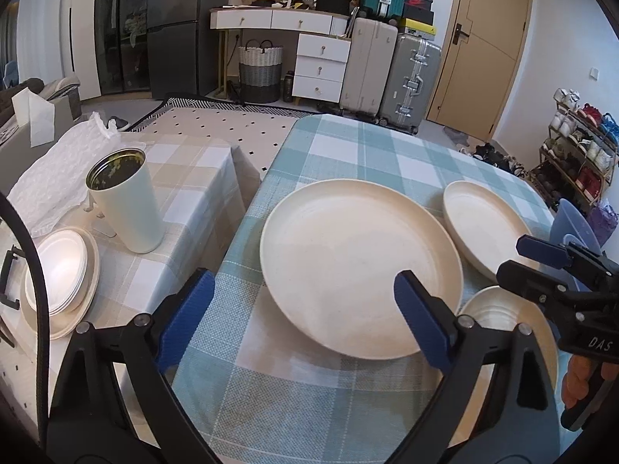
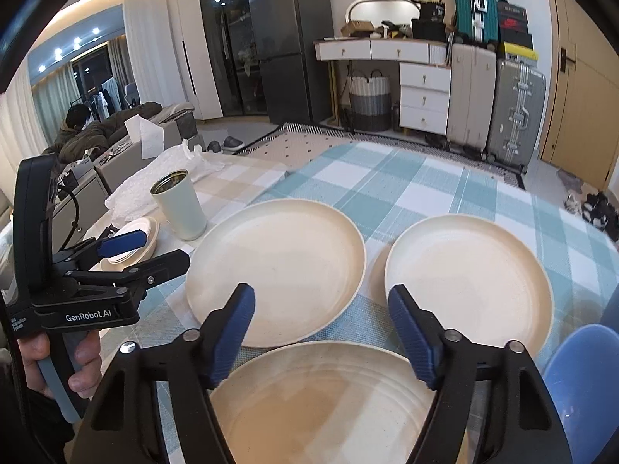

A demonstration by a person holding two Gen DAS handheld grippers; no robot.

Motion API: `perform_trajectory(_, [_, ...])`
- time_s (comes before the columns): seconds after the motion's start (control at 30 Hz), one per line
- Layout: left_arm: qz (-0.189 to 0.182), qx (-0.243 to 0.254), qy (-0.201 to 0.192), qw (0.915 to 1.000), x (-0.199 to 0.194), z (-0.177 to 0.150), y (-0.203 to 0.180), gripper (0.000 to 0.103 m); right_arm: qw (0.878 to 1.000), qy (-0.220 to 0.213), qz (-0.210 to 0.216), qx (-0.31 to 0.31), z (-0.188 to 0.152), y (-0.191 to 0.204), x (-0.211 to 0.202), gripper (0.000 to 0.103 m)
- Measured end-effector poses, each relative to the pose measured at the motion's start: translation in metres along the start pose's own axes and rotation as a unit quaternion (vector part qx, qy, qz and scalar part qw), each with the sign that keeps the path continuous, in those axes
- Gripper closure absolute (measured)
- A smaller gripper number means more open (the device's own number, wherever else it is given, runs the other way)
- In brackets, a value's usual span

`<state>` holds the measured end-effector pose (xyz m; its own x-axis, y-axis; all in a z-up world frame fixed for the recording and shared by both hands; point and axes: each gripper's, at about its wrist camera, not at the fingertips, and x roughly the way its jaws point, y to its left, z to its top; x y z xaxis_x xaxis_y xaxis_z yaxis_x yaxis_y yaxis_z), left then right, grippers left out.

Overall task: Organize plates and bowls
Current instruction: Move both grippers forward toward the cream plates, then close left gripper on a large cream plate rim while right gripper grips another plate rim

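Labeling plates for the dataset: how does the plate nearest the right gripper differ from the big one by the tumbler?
The near plate has concentric ridges and a tan-stained centre; the big plate is smooth and evenly cream. The near plate lies between the right gripper's open fingers; the big plate lies beyond them, beside the tumbler. Both are round, cream and empty, flat on the blue check cloth.

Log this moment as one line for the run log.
left gripper: open, over big plate | right gripper: open, over ridged plate | third plate: untouched | stack: side table
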<state>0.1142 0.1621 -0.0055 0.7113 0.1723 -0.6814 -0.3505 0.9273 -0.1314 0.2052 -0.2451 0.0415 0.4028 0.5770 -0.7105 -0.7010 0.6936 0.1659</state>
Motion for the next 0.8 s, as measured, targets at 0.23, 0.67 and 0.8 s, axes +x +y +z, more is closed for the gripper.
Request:
perform_trajectory(0.23, [0.003, 0.006, 0.023, 0.9997, 0.026, 0.002, 0.002, 0.024, 0.999, 0.036, 0.008, 0.014, 0.003, -0.009, 0.033, 0.046])
perform_trajectory(0.67, [0.009, -0.002, 0.067, 0.9977, 0.068, -0.001, 0.002, 0.043, 0.995, 0.087, 0.008, 0.036, 0.002, -0.022, 0.067, 0.056])
perform_trajectory(0.8, [0.007, -0.003, 0.08, 0.9967, 0.075, -0.003, 0.001, 0.053, 0.995, 0.099, 0.007, 0.033, 0.001, -0.02, 0.075, 0.059])
